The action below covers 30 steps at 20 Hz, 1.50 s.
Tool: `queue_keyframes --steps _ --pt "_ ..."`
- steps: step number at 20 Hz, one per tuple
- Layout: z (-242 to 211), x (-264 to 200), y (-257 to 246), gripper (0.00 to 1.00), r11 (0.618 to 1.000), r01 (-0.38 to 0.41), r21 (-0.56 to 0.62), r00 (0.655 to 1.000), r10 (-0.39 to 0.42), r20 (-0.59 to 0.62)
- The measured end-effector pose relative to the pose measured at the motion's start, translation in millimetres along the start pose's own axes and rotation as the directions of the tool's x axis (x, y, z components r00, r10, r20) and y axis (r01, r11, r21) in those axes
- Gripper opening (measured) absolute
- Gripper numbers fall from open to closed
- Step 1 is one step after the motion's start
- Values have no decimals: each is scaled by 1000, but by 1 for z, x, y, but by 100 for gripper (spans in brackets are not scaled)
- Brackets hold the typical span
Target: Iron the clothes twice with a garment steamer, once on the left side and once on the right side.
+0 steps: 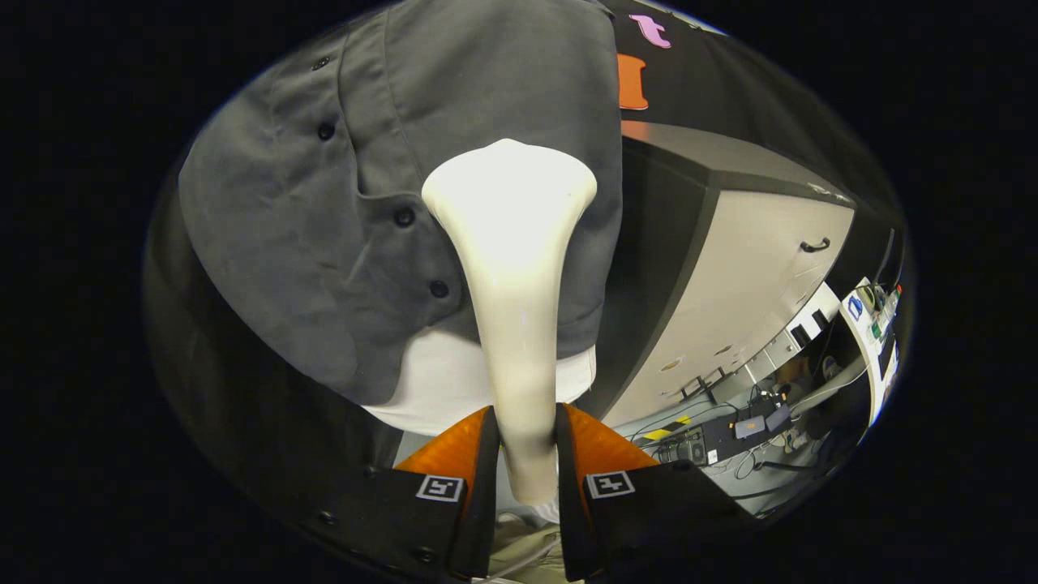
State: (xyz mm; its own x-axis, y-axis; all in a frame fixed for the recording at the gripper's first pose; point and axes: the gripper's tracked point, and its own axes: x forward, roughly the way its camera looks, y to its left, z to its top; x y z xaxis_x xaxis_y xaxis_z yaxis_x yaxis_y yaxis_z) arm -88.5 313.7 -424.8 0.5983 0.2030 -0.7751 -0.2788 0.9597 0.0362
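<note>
— Between the two fingers of the claw (525, 454), what was held?

— It was the garment steamer (512, 268). Both fingers pressed on its narrow handle from the two sides, so the claw was pinching it. The wide head stood ahead of the fingers, against the grey shirt (389, 195) or very near it; I could not tell if they touched.

— How would it handle, in your opinion?

— The body looked like hard, smooth plastic, so I judged it stiff and a little slippery. The head is wider than the handle, and probably heavier, so it could tip forward. The low part of the handle, where the fingers already were, seemed the good place to hold it.

— And the shirt?

— Soft and light, with dark buttons (404, 216) just beside the head. It hung over a white form (438, 381) beyond the fingers, so it would give way under pressure.

— What about the room?

— To the right of the claw stood a pale cabinet (754, 276) with a dark handle. Further to the right and lower were cables and devices (730, 430) on the floor, well apart from the shirt.
</note>
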Motion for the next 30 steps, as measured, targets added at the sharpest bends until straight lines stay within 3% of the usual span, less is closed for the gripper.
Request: queue_keyframes --steps 12,21,30 --pt "-34 -11 -9 41 999 8 38 1000 -7 -27" --pt "34 -92 -10 41 999 17 51 986 -25 165" --pt "123 -163 37 41 1000 -29 -2 931 27 364"
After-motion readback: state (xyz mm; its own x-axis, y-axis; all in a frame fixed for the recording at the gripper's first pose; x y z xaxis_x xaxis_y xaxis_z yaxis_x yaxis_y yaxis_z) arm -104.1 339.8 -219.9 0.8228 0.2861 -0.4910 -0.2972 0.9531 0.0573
